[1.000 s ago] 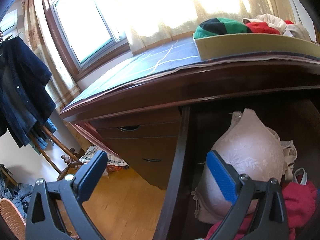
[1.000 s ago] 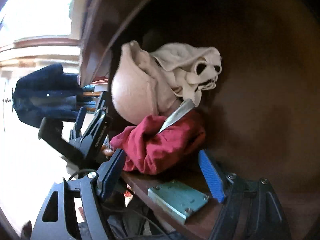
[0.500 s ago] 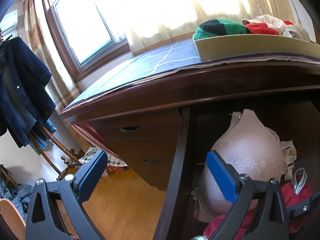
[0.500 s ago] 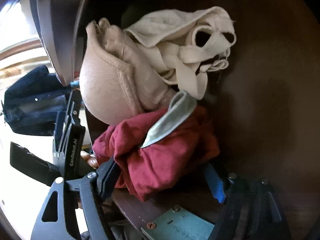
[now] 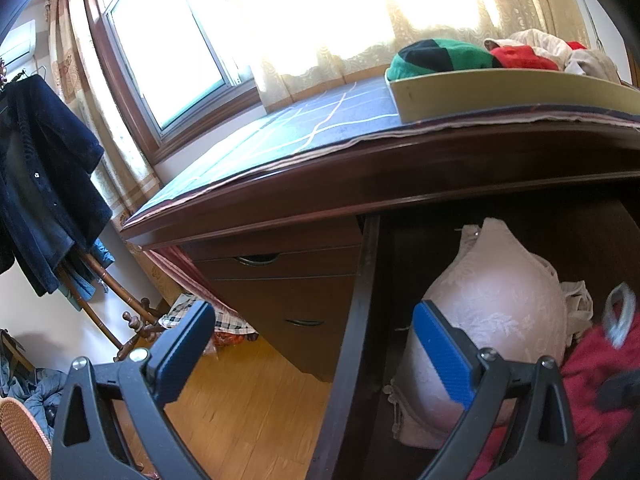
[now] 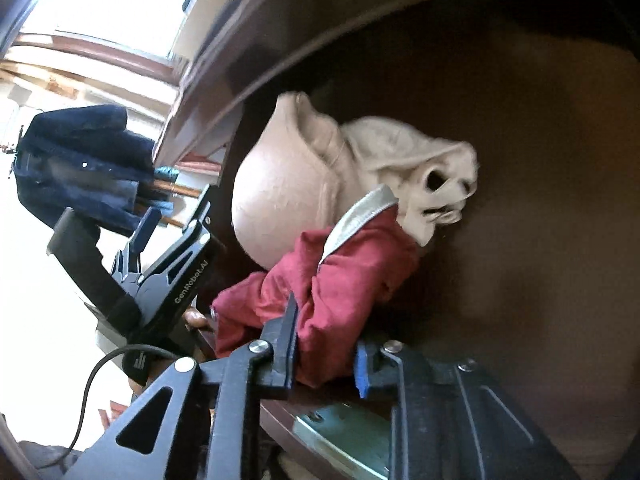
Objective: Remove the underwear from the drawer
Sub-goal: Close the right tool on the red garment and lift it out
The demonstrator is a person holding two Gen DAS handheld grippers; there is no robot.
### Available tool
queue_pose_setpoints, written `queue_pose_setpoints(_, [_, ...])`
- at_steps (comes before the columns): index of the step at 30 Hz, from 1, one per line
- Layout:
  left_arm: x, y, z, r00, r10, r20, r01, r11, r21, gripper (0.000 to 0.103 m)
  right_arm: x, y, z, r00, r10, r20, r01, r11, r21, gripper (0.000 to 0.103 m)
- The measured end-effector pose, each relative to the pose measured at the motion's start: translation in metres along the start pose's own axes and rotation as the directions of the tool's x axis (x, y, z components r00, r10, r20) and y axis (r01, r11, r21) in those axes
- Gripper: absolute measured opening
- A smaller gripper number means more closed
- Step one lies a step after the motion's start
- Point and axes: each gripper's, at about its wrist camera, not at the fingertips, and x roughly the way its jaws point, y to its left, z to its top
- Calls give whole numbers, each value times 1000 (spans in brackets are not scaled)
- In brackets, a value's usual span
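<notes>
Our right gripper (image 6: 325, 354) had just closed its fingers on the red underwear (image 6: 340, 276) in the drawer (image 6: 540, 200); left gripper (image 5: 316, 354) stood open beside the bra (image 5: 492, 300).

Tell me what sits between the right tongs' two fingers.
A fold of the red underwear, pinched by the right tongs, whose jaws have just closed on it inside the drawer. The right wrist view shows this.

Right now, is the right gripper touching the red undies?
Touching. The right wrist view shows the right gripper with its jaws just closed on the red undies, cloth pinched between them.
</notes>
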Motion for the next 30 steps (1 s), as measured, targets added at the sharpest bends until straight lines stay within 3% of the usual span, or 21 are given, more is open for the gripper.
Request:
queue_pose_setpoints(6, [0,-1,0,1000,2,-1,-2,1000,1,101,-55,-5,-4,985,-29,169,32,999,-15,22])
queue_pose_setpoints(13, [0,-2,0,1000,7,-1,-7,1000,4,101,-117,-27,-6,925,-140,354,144,989,16,22])
queue_pose_setpoints(19, [0,-2,0,1000,7,-1,-7,1000,5,101,-139,-30,-4,885,-196,422,212,977,9,21])
queue_pose_setpoints(30, [2,-3,1,1000,5,-1,-5,1000,5,101,-160,-14,0,858,-188,478,226,974,-23,21])
